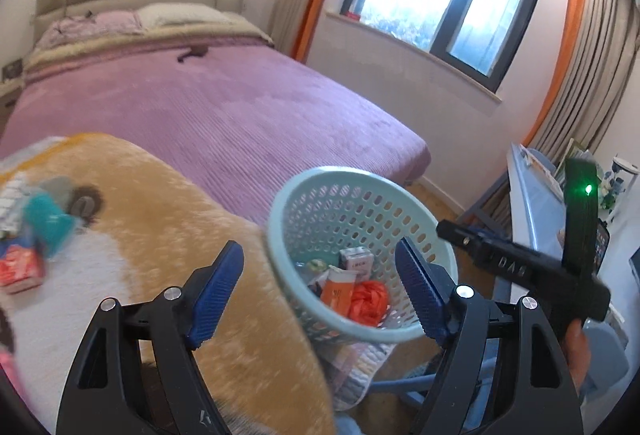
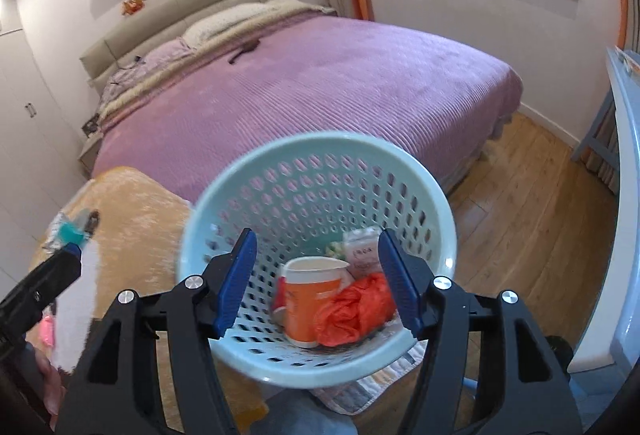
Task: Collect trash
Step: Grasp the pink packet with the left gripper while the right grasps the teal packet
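- Right gripper (image 2: pixel 318 281): fingers spread wide and empty, poised above the mouth of the pale-green perforated basket (image 2: pixel 224 191), pointing down into it.
- Left gripper (image 1: pixel 320 295): fingers likewise wide apart, nothing between them; its right finger overlaps the near rim of the basket in the left wrist view, its left finger hangs over the orange plush blanket (image 1: pixel 168 203).
- Basket contents: an orange paper cup (image 2: pixel 308 301), a crumpled red plastic bag (image 2: pixel 356 305) touching it on the right, and a small white carton (image 2: pixel 362 251) behind.
- Remaining trash, far left on the blanket: a teal object (image 1: pixel 48 221) and a red-and-white packet (image 1: pixel 20 269), both blurred and well apart from the basket.
- Risk: the basket appears tilted at the blanket's edge; a knock from either gripper could tip it and spill the contents. The blur suggests motion, so a reach for the soft, small items may misjudge the grasp.
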The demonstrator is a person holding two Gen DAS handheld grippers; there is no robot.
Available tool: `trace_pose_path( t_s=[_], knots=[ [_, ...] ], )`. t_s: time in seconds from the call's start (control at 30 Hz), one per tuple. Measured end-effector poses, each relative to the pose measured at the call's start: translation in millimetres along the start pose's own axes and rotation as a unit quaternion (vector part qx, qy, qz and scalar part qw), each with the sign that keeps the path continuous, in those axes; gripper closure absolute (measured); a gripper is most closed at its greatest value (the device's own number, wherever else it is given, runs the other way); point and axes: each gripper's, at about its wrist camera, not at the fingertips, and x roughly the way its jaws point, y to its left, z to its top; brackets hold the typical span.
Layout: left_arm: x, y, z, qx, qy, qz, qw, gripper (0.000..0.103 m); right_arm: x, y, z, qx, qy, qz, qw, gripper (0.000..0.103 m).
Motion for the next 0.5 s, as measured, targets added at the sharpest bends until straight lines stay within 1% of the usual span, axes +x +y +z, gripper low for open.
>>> trace_pose_path(
  t_s=[0.07, 0.13, 0.23, 0.3, 0.37, 0.5],
  knots=[
    [-19, 5, 0, 0.011, -0.014, 0.017, 0.9997, 0.027, -10, 14, 0, -0.016, -0.012, 0.004, 1.000, 0.043],
    [-38, 12, -3, 0.016, -0.026, 0.040, 0.9987, 0.027, -18, 32, 1, -0.031, -0.020, 0.020, 0.999, 0.043],
    [-67, 30, -8, 0.005, -0.044, 0.067, 0.9968, 0.026, -26, 58, 1, -0.055, -0.030, 0.040, 0.997, 0.043],
    [-81, 45, -12, -0.005, -0.049, 0.095, 0.9942, 0.022, -29, 80, 1, -0.075, -0.037, 0.051, 0.995, 0.043],
    [-91, 62, -16, -0.015, -0.050, 0.152, 0.9871, 0.022, -30, 99, 0, -0.092, -0.038, 0.065, 0.993, 0.043],
    [-116, 98, -30, -0.035, -0.057, 0.208, 0.9759, 0.022, -26, 142, -4, -0.126, -0.033, 0.097, 0.987, 0.043]
  ],
)
